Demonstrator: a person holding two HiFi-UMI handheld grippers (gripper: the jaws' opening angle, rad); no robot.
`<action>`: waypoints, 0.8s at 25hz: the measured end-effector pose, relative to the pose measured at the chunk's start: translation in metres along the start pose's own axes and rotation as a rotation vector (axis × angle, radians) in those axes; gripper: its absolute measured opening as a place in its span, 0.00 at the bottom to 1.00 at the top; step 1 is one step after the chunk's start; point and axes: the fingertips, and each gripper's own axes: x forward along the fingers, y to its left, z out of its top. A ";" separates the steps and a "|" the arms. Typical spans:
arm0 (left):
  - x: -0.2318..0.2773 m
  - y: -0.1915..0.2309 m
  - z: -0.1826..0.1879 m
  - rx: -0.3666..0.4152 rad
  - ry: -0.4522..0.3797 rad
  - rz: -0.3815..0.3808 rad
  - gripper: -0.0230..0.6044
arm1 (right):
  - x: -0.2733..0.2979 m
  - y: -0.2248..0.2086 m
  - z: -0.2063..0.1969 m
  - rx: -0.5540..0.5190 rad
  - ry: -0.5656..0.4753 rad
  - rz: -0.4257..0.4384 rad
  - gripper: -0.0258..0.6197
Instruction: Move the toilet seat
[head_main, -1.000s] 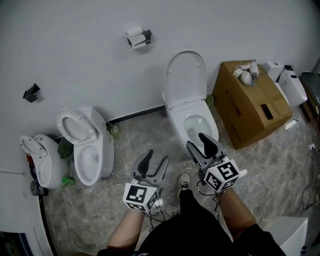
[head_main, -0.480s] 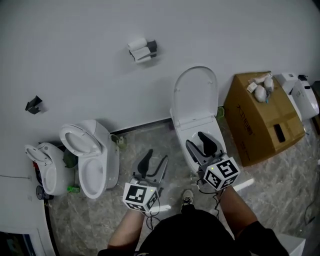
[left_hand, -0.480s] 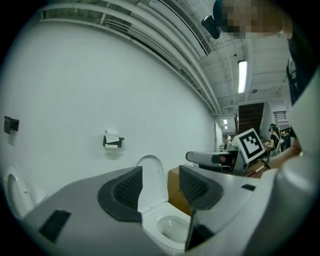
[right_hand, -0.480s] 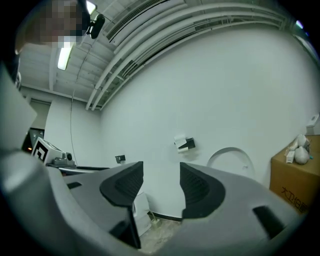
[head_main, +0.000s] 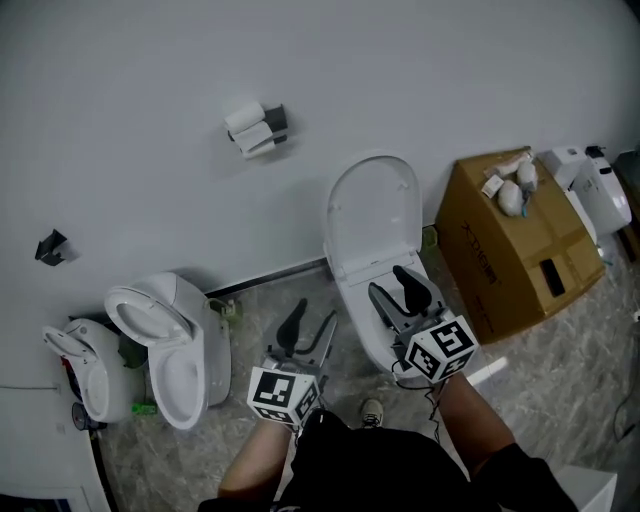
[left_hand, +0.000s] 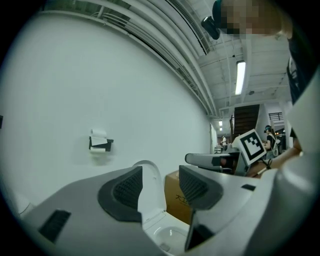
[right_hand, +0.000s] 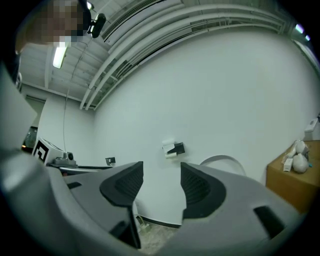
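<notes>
The white toilet stands against the wall with its seat and lid (head_main: 372, 215) raised upright. My right gripper (head_main: 398, 284) hovers over the bowl (head_main: 352, 322), just in front of the raised seat, open with nothing between its pads. My left gripper (head_main: 310, 322) hangs over the floor left of the bowl, also open and empty. In the left gripper view the raised seat (left_hand: 152, 192) and the bowl (left_hand: 170, 234) show between the left gripper's (left_hand: 160, 187) jaws. In the right gripper view the seat's top edge (right_hand: 225, 161) rises behind the right gripper's (right_hand: 161, 185) right jaw.
A toilet-paper holder (head_main: 255, 130) hangs on the wall to the upper left. A second toilet (head_main: 175, 340) and another white fixture (head_main: 80, 365) stand at the left. A cardboard box (head_main: 515, 245) sits right of the toilet, with a white appliance (head_main: 600, 190) beyond it.
The right gripper has come forward over the toilet bowl, closer to the raised seat. The head view has shifted, showing more wall. Both grippers have stayed open.
</notes>
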 end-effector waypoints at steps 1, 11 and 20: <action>0.007 0.002 0.000 -0.002 0.001 -0.012 0.37 | 0.002 -0.005 0.002 -0.001 -0.003 -0.014 0.41; 0.080 0.044 0.002 0.015 -0.002 -0.211 0.37 | 0.036 -0.053 0.013 -0.029 -0.046 -0.232 0.41; 0.153 0.098 0.027 0.024 -0.006 -0.468 0.37 | 0.088 -0.072 0.040 -0.059 -0.112 -0.476 0.41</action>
